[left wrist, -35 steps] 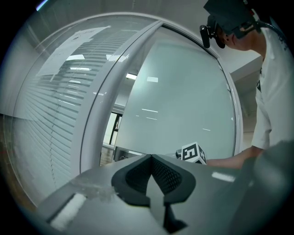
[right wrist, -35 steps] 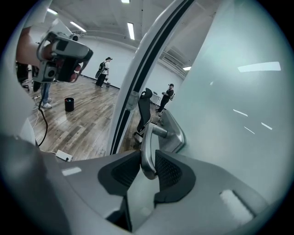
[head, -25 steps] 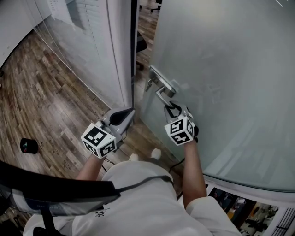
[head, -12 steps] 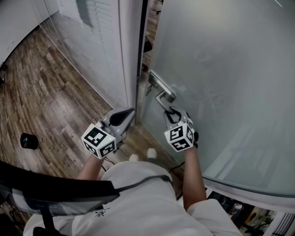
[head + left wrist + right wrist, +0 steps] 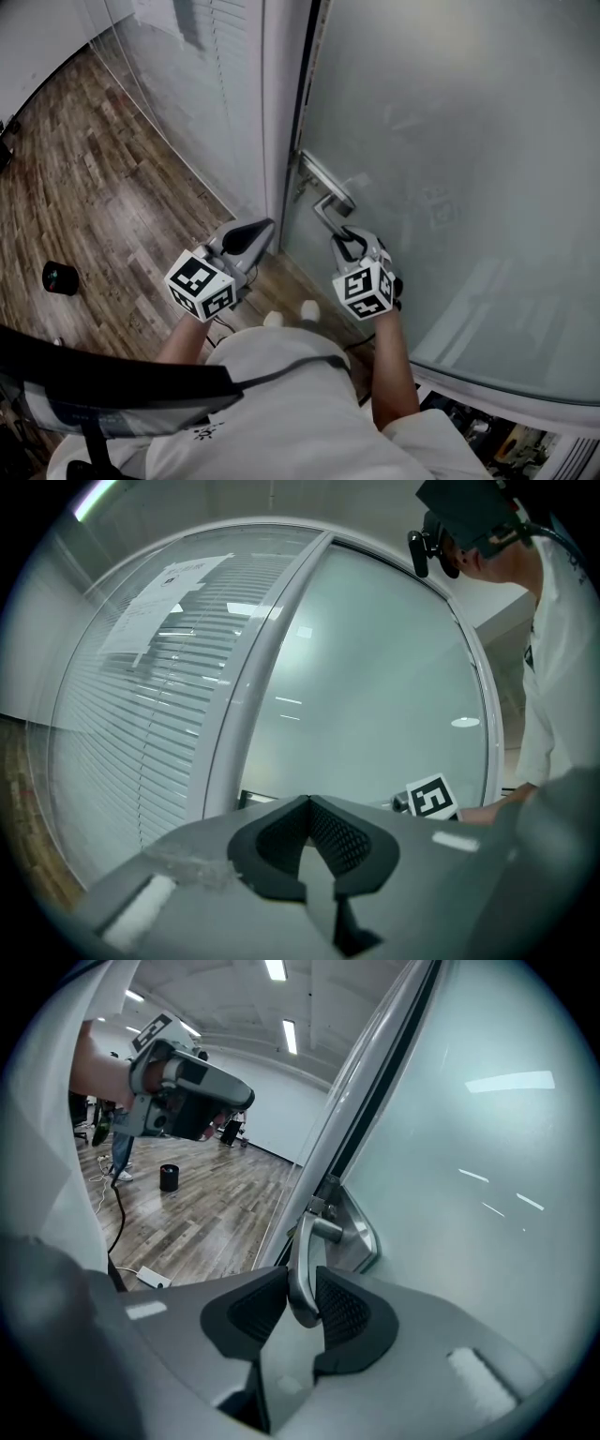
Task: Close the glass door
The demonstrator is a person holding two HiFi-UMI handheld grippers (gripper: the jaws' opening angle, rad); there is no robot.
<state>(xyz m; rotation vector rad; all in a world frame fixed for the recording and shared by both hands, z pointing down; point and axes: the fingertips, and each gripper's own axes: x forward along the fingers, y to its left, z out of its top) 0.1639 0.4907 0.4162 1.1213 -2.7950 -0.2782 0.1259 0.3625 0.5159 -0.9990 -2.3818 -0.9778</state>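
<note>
Since the earlier frame the glass door (image 5: pixel 450 141) has swung nearer the door frame (image 5: pixel 281 112), and the dark gap between them is now a thin slit.

Head view: the right gripper (image 5: pixel 349 242) has its jaws pinching the free end of the door handle (image 5: pixel 328 208), just right of the door frame. The left gripper (image 5: pixel 251 234) hangs near the door frame's foot, touching nothing.

Left gripper view: its jaws are pressed together with nothing between them. The door frame stands straight ahead, with slatted blinds (image 5: pixel 141 714) to its left.

Right gripper view: the lever runs down between the two pads, held near its tip, and its plate sits just beside the door frame.

To finish well, I judge the door should be guided steadily along its swing toward the door frame, without twisting the lever down. It should slow at the end so the glass meets the door frame softly. The hold near the lever's tip could slip. The idle left gripper should stay out of the closing slit.
</note>
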